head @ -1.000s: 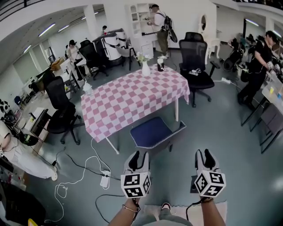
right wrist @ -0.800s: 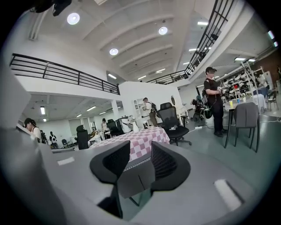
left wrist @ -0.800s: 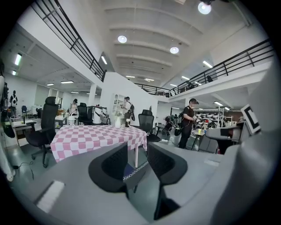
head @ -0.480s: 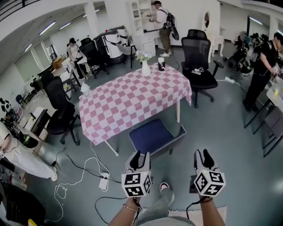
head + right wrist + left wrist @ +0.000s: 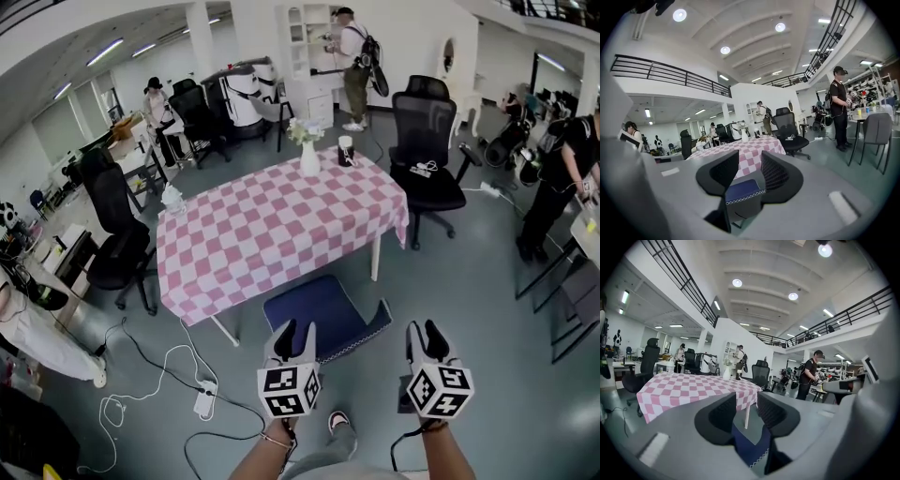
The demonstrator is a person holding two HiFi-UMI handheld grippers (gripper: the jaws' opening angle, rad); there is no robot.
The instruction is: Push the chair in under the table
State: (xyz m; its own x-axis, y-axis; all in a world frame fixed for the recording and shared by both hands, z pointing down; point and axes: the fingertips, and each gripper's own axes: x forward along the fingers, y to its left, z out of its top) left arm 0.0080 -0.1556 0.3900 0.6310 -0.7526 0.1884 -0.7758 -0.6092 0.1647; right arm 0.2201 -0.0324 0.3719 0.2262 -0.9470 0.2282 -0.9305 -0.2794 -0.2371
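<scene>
Both pairs of jaws are standing apart, pinching nothing. Left gripper: the gap is framing a blue corner of the chair seat, with a white table leg beyond it. Right gripper: the gap is framing the seat too, with the pads clear of it.

You're holding both side by side, pointing roughly level at the chair. The left one is lining up with the seat's near edge. The right one is hanging just off the seat's right corner, over bare floor.

The chair is sitting at the near side of the checked table, seat mostly out from under it, far edge right at the hem.

A vase and cup are standing at the table's far end. A black office chair is sitting off the far right corner. A power strip is lying on the floor to your left.
</scene>
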